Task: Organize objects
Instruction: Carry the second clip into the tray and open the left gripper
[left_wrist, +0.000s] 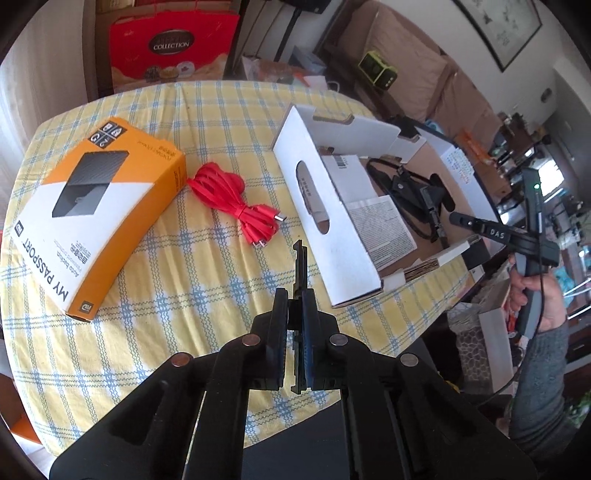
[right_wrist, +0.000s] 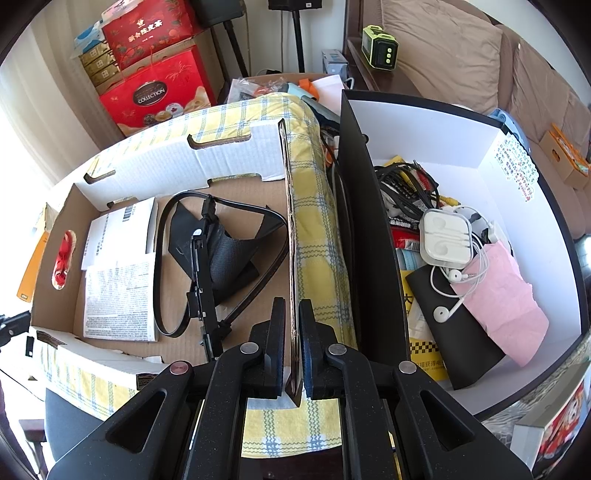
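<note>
Left gripper (left_wrist: 294, 295) jaws are pressed together on a thin black flat part (left_wrist: 300, 266), held edge-on, sticking up past the fingertips above the desk (left_wrist: 166, 295), which wears a yellow-and-blue check cloth. Just beyond it on the cloth: a bundled red cable (left_wrist: 236, 201), and left of that an orange "My Passport" box (left_wrist: 88, 218) lying flat. To the right of the cable sits the open cardboard tray (left_wrist: 325, 221), white outside, brown inside, with an oval hand-hole in its near wall. Inside the tray: printed leaflets (left_wrist: 380, 225) and a black strap-and-mesh item (left_wrist: 417, 192). Right gripper (right_wrist: 291, 336) jaws are pinching the tray's right-hand side wall (right_wrist: 291, 236), one jaw on each face of the cardboard. In the right wrist view a long black bracket-like part (right_wrist: 203, 280) lies over the strap item on the tray floor. Beside the tray, a strip of cloth between them, stands a second box (right_wrist: 458, 125), black outside, white inside, holding white earphones with their case (right_wrist: 447, 240), a pink pouch (right_wrist: 506, 295), tangled cables (right_wrist: 406, 181) and black and yellow packets. Far back: red gift boxes (right_wrist: 155, 92), a sofa with tan cushions (right_wrist: 450, 48).
</note>
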